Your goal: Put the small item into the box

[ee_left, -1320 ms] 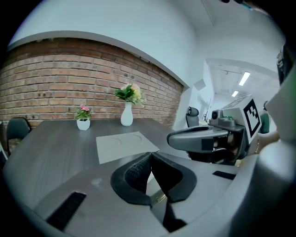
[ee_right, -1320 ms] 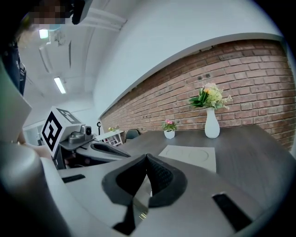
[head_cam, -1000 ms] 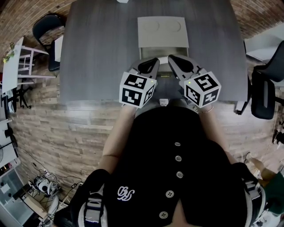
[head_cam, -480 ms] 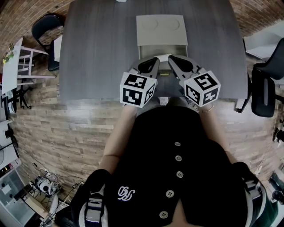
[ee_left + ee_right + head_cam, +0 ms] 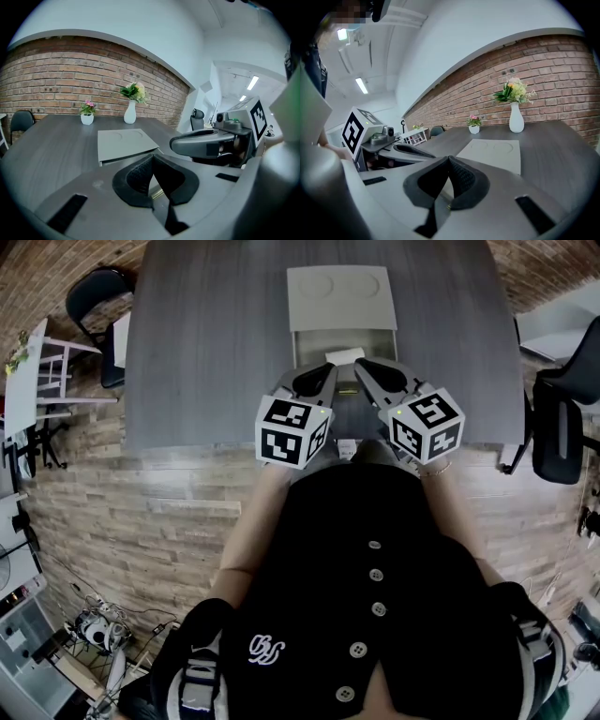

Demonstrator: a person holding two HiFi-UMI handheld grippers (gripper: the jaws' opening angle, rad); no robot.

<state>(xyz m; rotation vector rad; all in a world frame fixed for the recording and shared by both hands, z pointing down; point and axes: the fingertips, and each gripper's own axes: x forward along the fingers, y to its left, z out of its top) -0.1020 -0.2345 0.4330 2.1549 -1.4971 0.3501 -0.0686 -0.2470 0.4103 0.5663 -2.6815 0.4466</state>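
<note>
Left gripper (image 5: 151,158), right gripper (image 5: 449,159): both are hovering side by side at near edge of box (image 5: 309,334), jaws pressing together, empty.

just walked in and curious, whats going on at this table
A person holds a gripper in each hand over a grey table. The left gripper and right gripper sit side by side at the near edge of an open grey box, both with fingers closed together. A small white item shows between their tips; whether either holds it is unclear.
</note>
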